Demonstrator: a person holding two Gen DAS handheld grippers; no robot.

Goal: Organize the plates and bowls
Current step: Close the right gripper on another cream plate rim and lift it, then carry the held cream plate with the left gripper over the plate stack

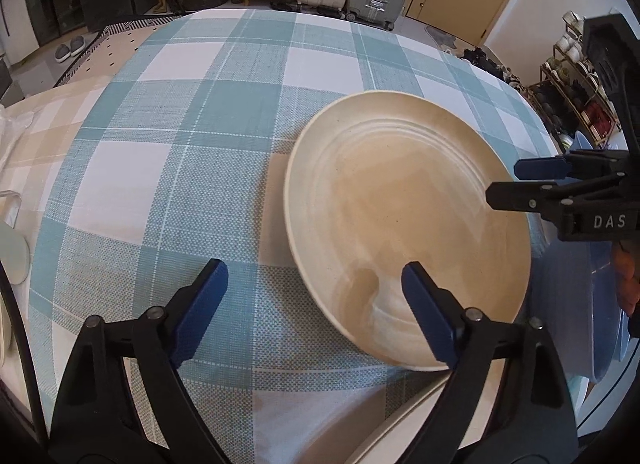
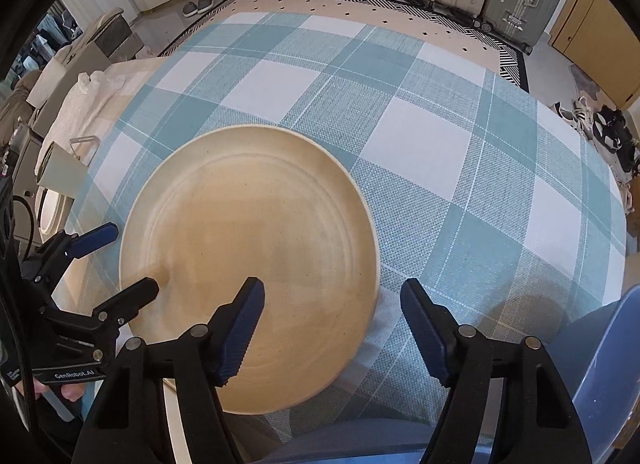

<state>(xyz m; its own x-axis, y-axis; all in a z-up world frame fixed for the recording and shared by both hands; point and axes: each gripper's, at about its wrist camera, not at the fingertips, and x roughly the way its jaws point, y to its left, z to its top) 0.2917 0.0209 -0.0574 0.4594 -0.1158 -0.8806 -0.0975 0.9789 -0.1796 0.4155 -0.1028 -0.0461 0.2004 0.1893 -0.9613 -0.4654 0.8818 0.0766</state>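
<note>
Flanking a beige plate [image 1: 400, 216] on checked cloth [image 1: 180, 144], left gripper [image 1: 316, 284] and right gripper [image 2: 332, 304] wide, empty, blue dish [image 2: 600, 364] beside.

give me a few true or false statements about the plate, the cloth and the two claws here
1. The tan plate lies on a checked tablecloth. True.
2. The plate holds food. False: it is empty.
3. The left claw is clamped shut on the plate's rim. False: its jaws stand apart on either side of the rim, not pressing.
4. The right claw has one finger over the plate and one over the cloth. True.
5. A blue dish sits near the plate. True.
6. The tablecloth is plain red. False: it is teal and white.
</note>
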